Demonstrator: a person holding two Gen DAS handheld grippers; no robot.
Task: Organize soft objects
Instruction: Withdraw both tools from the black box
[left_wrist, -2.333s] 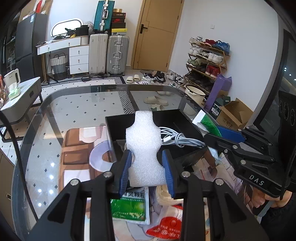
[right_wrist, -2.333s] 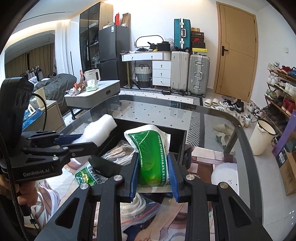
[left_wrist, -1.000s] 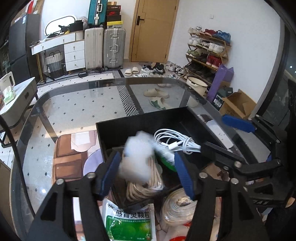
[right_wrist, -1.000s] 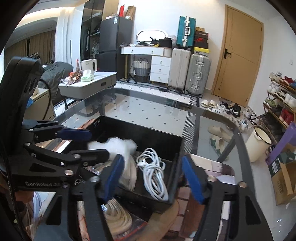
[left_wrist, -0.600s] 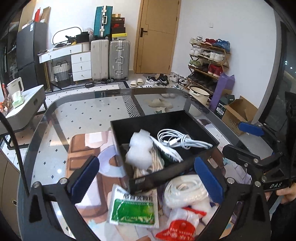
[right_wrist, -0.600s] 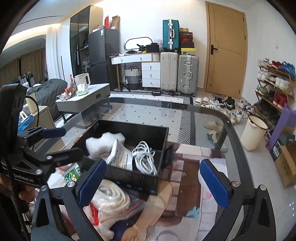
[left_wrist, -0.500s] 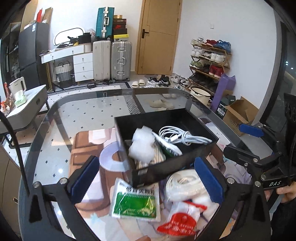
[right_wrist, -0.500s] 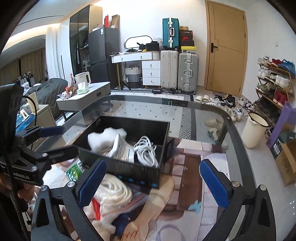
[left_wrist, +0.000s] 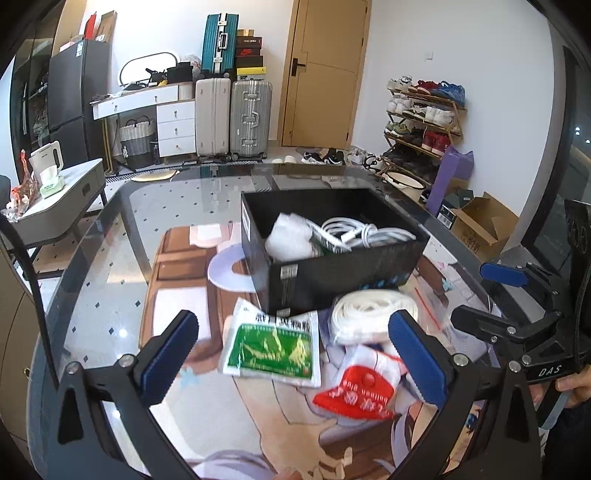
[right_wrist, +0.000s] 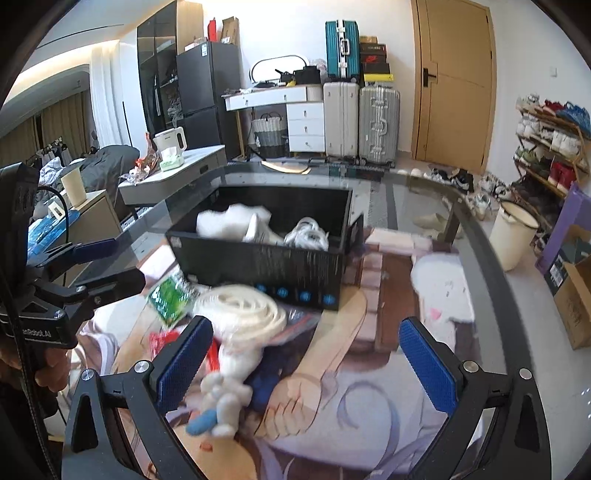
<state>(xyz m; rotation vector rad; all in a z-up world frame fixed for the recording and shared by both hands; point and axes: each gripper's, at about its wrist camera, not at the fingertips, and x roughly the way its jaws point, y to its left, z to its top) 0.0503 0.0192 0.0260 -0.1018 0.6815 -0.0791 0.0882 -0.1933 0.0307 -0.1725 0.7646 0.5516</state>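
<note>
A black box stands on the glass table and holds white foam, a green packet and a coiled white cable. In front of it lie a green-and-white packet, a bagged coil of white rope and a red-and-white bag. A small white plush with blue lies nearest. My left gripper is open and empty above the packets. My right gripper is open and empty above the rope and plush.
A printed mat covers the table's near part. The glass table edge curves round on the left. Suitcases, a shoe rack and a side table stand beyond.
Both grippers let the foam and the green packet go into the box, opened wide and drew back toward me. The box now sits farther off.
</note>
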